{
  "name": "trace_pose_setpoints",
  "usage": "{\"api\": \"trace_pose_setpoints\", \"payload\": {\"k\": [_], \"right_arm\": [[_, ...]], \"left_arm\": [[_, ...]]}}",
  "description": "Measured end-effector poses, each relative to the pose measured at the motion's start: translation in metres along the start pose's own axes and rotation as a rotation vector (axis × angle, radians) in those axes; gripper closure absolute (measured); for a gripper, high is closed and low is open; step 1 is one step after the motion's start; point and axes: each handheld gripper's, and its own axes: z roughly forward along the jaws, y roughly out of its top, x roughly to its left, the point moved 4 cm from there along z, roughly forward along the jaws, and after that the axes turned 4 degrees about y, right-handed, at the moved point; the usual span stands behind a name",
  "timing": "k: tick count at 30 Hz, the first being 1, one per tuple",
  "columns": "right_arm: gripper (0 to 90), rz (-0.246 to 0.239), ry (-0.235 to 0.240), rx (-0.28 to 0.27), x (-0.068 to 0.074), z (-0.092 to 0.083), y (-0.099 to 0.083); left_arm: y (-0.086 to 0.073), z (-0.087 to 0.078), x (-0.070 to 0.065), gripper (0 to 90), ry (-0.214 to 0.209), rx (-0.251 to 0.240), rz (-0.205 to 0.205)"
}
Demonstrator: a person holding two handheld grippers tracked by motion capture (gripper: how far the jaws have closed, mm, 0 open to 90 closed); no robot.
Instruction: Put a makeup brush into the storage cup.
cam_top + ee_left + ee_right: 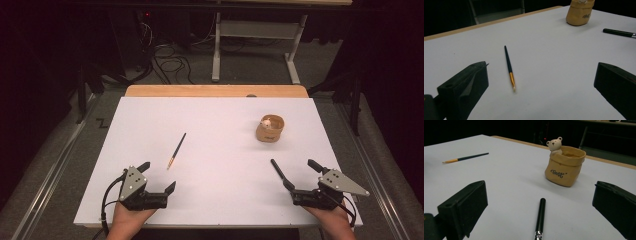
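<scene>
- Closest in, both grippers sit at the near edge of the table, jaws spread wide with nothing between them: left gripper [159,178] at the left, right gripper [292,172] at the right.
- Just past the right gripper lies a black pen [540,216], running lengthwise between its jaws and pointing up the table. Easy pickup, I'd say: drop straight down and pinch across the barrel near its middle so it doesn't seesaw.
- The thin paintbrush [509,67] lies a bit ahead of the left gripper, bristle tip toward the person, handle angled away. It's skinny and flat on the table, so I'd turn the jaws crosswise to the handle and get the tips right down to the surface before squeezing.
- Farthest back on the right, well beyond the pen, stands the tan bag-shaped holder [565,166] with a little bear [554,145] peeking over its rim. Upright, mouth open, probably where both go.
- Watch out for tipping the holder when dropping things in.
</scene>
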Motion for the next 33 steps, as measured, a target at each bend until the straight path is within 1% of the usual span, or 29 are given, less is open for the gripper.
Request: {"api": "trace_pose_setpoints", "payload": {"k": [5,8,9,19,33], "right_arm": [[0.4,-0.002,-0.002,-0.005,-0.0017,-0.0012,-0.0003],[0.4,0.007,-0.006,-0.005,-0.002,-0.0021,-0.0002],[0.4,-0.001,-0.005,-0.006,-0.0024,-0.002,0.0002],[0.4,0.004,-0.003,-0.005,-0.0022,-0.0013,-0.0006],[0.4,0.005,-0.007,-0.007,-0.0027,-0.0015,-0.0005]], "left_arm": [[0.0016,-0.0009,0.0008,0.2,0.013,-0.011,-0.001],[0.0005,-0.001,0.0035,0.2,0.015,-0.006,-0.007],[0.0004,-0.001,0.004,0.2,0.016,-0.007,-0.01],[0.0007,-0.0017,0.0046,0.2,0.018,-0.009,-0.006],[0.0009,-0.0027,0.0073,0.2,0.026,-0.012,-0.014]]}}
